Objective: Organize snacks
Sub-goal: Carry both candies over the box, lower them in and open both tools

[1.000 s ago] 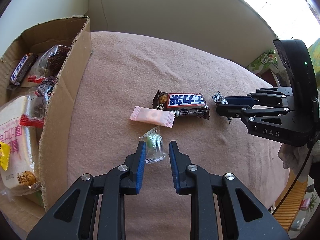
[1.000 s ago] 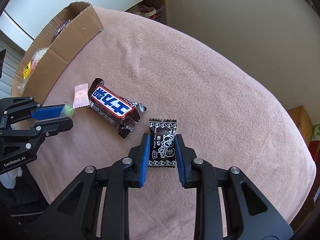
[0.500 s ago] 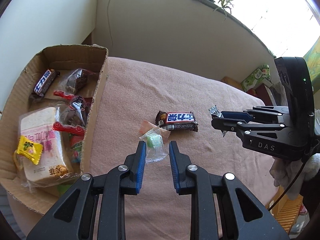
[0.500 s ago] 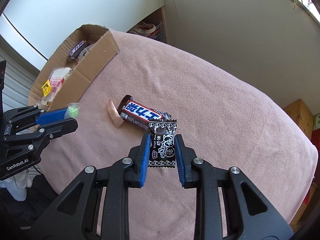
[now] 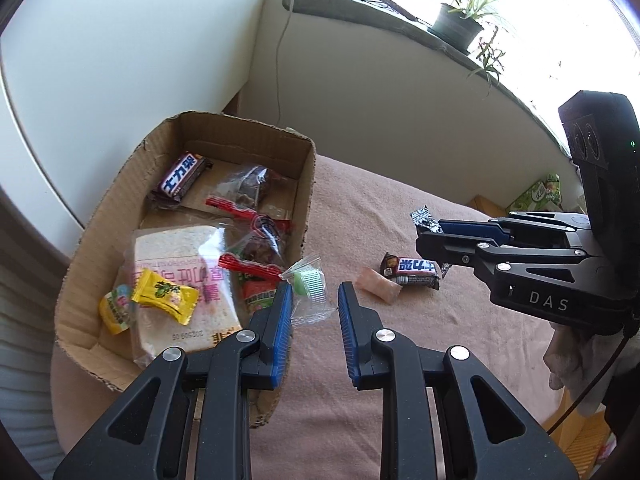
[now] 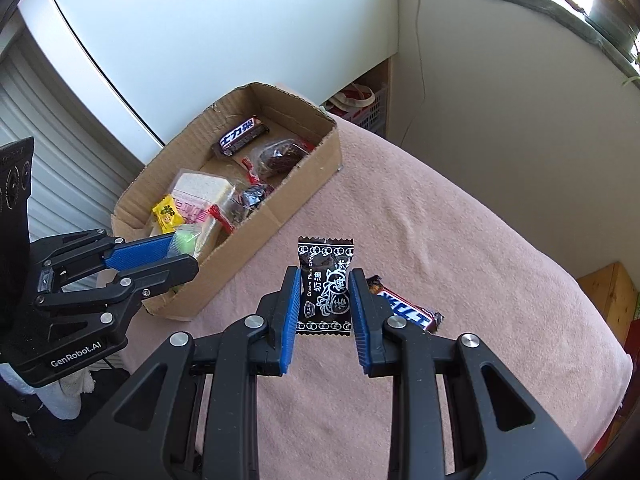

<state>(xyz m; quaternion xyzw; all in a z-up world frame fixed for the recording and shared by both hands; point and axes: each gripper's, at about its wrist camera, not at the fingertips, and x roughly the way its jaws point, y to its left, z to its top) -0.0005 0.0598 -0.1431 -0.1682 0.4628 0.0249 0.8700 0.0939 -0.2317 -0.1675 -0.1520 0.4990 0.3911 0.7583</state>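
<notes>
My left gripper (image 5: 313,294) is shut on a green candy in a clear wrapper (image 5: 307,283), held in the air over the near right corner of the cardboard box (image 5: 308,184). The same gripper (image 6: 186,258) and green candy (image 6: 185,240) show at the left of the right wrist view. My right gripper (image 6: 325,276) is shut on a black plum candy (image 6: 325,286), lifted above the pink cloth (image 6: 440,240); it appears as the right gripper (image 5: 430,236) in the left wrist view, the black candy (image 5: 423,218) poking out. A chocolate bar (image 5: 412,270) and a pink candy (image 5: 378,289) lie on the cloth.
The box holds a wrapped bread slice (image 5: 180,280), a yellow candy (image 5: 164,292), another chocolate bar (image 5: 182,176) and dark wrapped snacks (image 5: 256,184). A white wall and a windowsill with potted plants (image 5: 456,20) stand behind. The cloth-covered table drops off at the right edge (image 6: 592,340).
Both grippers have risen off the cloth with their candies. The left one has swung toward the box, which now shows its whole inside. The chocolate bar and pink candy stay on the cloth.
</notes>
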